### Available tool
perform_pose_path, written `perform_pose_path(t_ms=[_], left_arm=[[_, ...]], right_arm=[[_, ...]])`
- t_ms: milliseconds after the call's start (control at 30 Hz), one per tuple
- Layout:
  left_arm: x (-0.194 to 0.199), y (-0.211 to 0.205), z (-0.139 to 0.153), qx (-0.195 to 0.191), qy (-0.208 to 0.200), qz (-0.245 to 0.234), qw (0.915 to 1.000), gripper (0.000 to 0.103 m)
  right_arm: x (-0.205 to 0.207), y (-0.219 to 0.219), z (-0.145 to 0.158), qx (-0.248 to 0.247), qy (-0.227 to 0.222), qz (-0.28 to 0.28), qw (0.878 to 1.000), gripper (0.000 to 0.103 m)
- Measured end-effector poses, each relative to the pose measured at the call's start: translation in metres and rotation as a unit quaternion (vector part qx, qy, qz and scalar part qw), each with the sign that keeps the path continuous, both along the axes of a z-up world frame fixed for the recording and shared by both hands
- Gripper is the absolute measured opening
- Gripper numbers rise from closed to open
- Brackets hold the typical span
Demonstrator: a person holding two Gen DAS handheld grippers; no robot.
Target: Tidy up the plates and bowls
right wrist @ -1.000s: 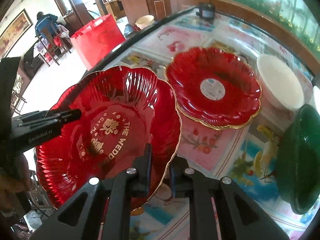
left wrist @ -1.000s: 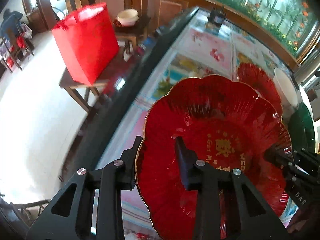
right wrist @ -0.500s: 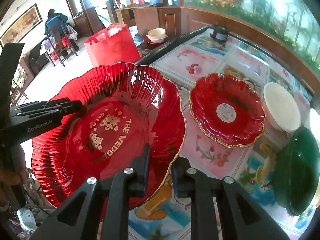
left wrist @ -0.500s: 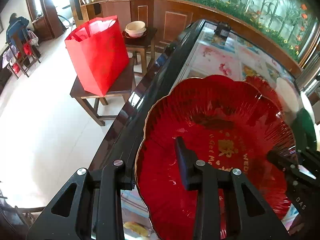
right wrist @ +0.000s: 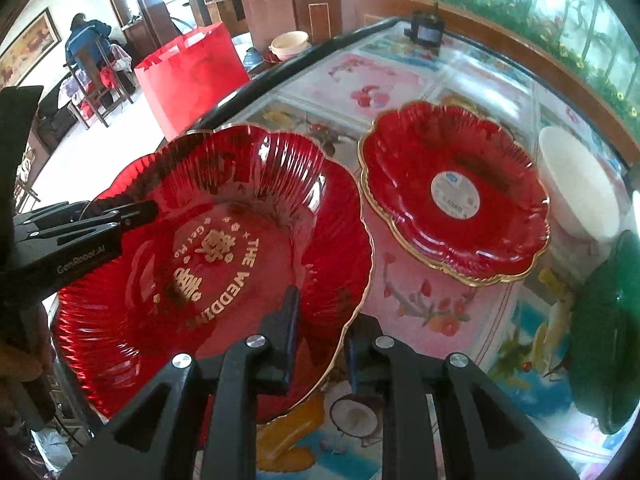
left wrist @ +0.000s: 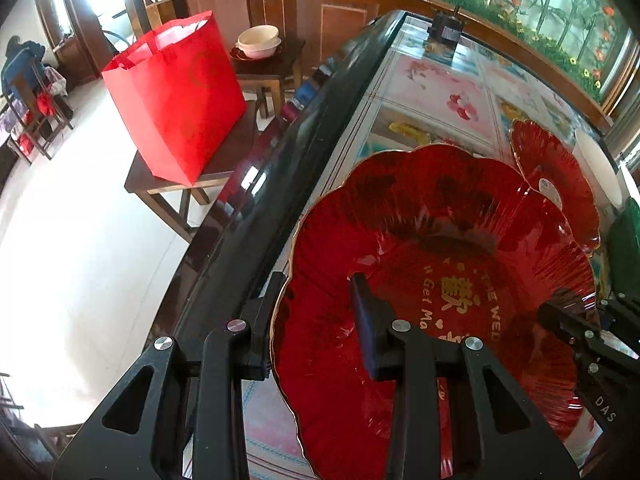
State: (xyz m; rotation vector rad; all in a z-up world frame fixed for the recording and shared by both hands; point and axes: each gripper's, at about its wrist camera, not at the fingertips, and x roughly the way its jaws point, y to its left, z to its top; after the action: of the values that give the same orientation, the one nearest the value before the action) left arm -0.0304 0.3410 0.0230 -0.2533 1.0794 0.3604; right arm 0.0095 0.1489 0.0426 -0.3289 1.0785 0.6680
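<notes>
A big red flower-shaped plate with gold wedding lettering (left wrist: pixel 440 264) (right wrist: pixel 224 248) is held in the air above the table's near edge by both grippers. My left gripper (left wrist: pixel 316 312) is shut on its left rim, and shows from the side in the right wrist view (right wrist: pixel 132 210). My right gripper (right wrist: pixel 320 328) is shut on its right rim, and shows at the right in the left wrist view (left wrist: pixel 560 320). A second red plate with a round label (right wrist: pixel 456 192) (left wrist: pixel 556 176) lies on the table beyond. A white bowl (right wrist: pixel 576 184) and a dark green bowl (right wrist: pixel 604 332) lie to its right.
The glass-topped table (right wrist: pixel 400 84) has a black rim (left wrist: pixel 296 152). Left of it stand a low wooden table (left wrist: pixel 168 184) with a red bag (left wrist: pixel 176 92) and a stool with a cream bowl (left wrist: pixel 258 40). A small black device (right wrist: pixel 426 28) sits at the table's far end.
Both grippers have lifted the lettered plate higher and carried it a little right, toward the labelled plate. The table has dropped away below.
</notes>
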Motion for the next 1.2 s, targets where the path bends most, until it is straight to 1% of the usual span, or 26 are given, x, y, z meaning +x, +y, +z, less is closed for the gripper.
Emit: perform_pose_path(t_ms=[133,300,467,500,533,567,600,633,667,767,900,1000,1200], left_arm=[[-0.003,0.0,0.0,-0.001,0.001,-0.003,1.0,0.033],[-0.007,-0.001,-0.002,-0.005,0.0,-0.004,1.0,0.033],[-0.009,0.0,-0.004,-0.01,-0.003,-0.001,0.9999,0.033],[-0.01,0.001,-0.004,-0.015,-0.004,-0.001,0.9999,0.035],[-0.011,0.002,-0.003,-0.028,-0.011,-0.005,0.9995,0.04],[-0.012,0.004,-0.002,-0.038,-0.018,-0.006,0.9991,0.047],[-0.014,0.006,0.001,-0.042,-0.023,-0.003,0.9989,0.052],[-0.015,0.006,0.005,-0.037,-0.028,0.001,0.9989,0.062],[-0.017,0.006,0.011,-0.024,-0.033,0.002,0.9991,0.066],[-0.015,0.001,0.028,0.009,-0.044,-0.008,0.999,0.066],[-0.005,-0.008,0.043,0.027,-0.041,-0.029,0.9984,0.066],[0.005,-0.017,0.051,0.015,-0.052,-0.045,0.9975,0.066],[0.034,-0.041,0.062,-0.006,-0.061,-0.082,0.9947,0.066]], right_arm=[[-0.003,-0.002,-0.005,0.003,0.015,0.003,1.0,0.022],[-0.012,-0.002,-0.008,-0.002,0.019,0.013,1.0,0.023],[-0.009,-0.002,-0.007,0.002,0.027,0.019,0.999,0.023],[-0.009,-0.003,-0.007,0.003,0.03,0.02,0.999,0.023],[-0.008,-0.005,-0.005,0.008,0.032,0.021,0.999,0.026],[-0.009,-0.007,-0.003,0.014,0.031,0.021,0.999,0.028],[-0.01,-0.009,0.0,0.016,0.028,0.02,0.999,0.03],[-0.009,-0.011,0.002,0.018,0.028,0.018,0.999,0.035],[-0.009,-0.015,0.004,0.024,0.03,0.015,0.999,0.04],[-0.005,-0.027,0.01,0.04,0.036,0.003,0.999,0.045],[0.006,-0.047,0.017,0.055,0.042,-0.024,0.997,0.049],[0.015,-0.06,0.02,0.061,0.042,-0.043,0.996,0.052],[0.029,-0.082,0.032,0.066,0.029,-0.077,0.994,0.053]])
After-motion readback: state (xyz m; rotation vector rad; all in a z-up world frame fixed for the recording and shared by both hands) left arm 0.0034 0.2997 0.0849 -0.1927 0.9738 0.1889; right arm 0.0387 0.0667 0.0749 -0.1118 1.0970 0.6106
